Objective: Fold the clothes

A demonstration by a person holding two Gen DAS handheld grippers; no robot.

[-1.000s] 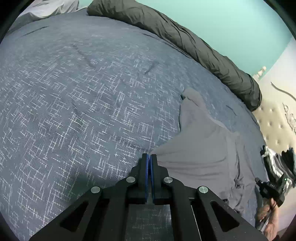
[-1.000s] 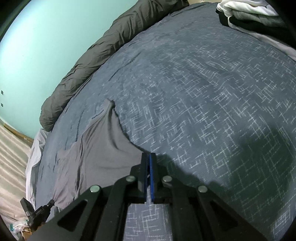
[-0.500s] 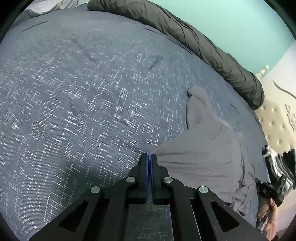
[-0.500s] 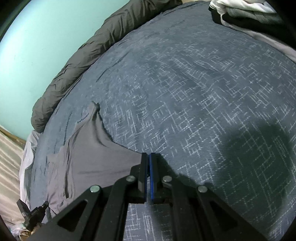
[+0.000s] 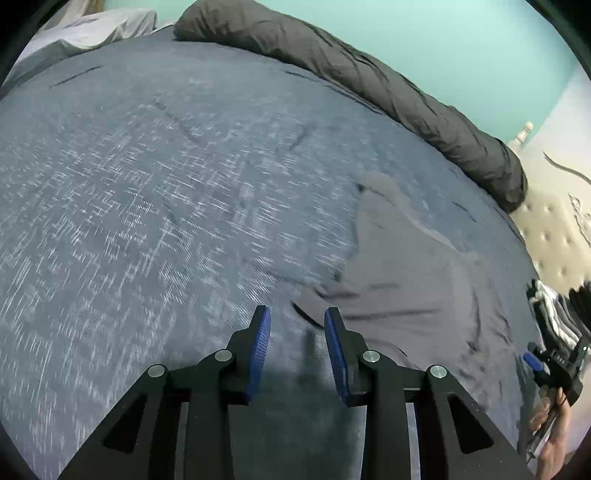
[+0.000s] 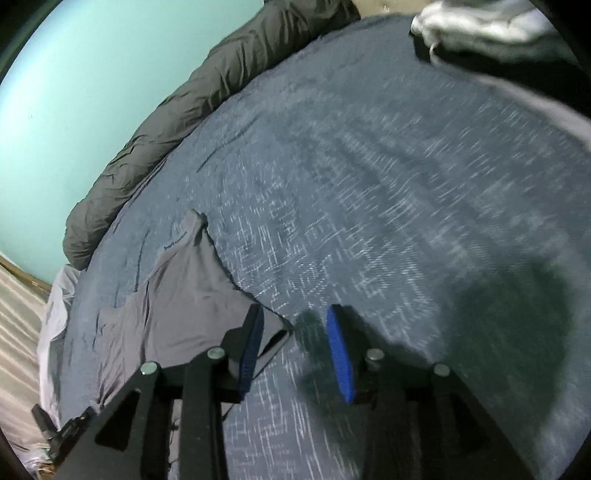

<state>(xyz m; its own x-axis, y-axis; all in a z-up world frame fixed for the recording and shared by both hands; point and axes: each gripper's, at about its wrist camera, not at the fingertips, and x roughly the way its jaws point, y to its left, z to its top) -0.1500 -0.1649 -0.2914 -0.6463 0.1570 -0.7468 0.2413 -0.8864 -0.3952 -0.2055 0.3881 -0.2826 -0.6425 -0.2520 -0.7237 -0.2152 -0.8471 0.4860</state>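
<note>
A grey garment [image 5: 406, 280] lies spread on the blue patterned bedspread [image 5: 147, 184]. My left gripper [image 5: 297, 317] is open and empty, with the garment's near corner just beyond its fingertips. In the right wrist view the same garment [image 6: 177, 295] lies at the left. My right gripper [image 6: 295, 317] is open and empty. Its left finger sits over the garment's corner, which lies flat on the bedspread [image 6: 406, 184].
A rolled dark grey duvet [image 5: 369, 81] runs along the teal wall. A pile of folded clothes [image 6: 498, 33] sits at the bed's far right. A tufted beige headboard [image 5: 554, 236] and more clothes [image 5: 554, 314] are at the right.
Both grippers were shut on corners of the garment. Both have opened and let go, and the corners have dropped onto the bed.
</note>
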